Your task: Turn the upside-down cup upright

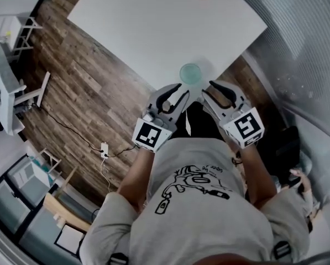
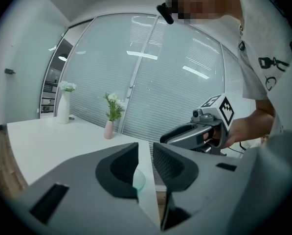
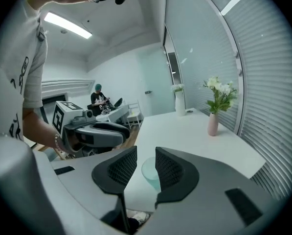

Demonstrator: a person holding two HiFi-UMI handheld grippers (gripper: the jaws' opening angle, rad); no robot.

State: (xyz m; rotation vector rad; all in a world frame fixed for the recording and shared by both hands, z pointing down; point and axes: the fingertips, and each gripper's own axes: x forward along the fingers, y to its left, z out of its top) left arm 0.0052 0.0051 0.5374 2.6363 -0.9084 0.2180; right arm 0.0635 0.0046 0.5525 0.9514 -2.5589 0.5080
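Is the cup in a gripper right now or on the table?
On the table. The cup sits free near the edge; left gripper and right gripper are both empty.

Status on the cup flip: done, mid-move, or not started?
Done: unclear; the cup sits free at the table corner and looks wider at the top, but I can't confirm it's upright. In hand: nothing; left gripper and right gripper hover near it, jaws narrowly apart, empty. Remaining: check orientation; flip if inverted.
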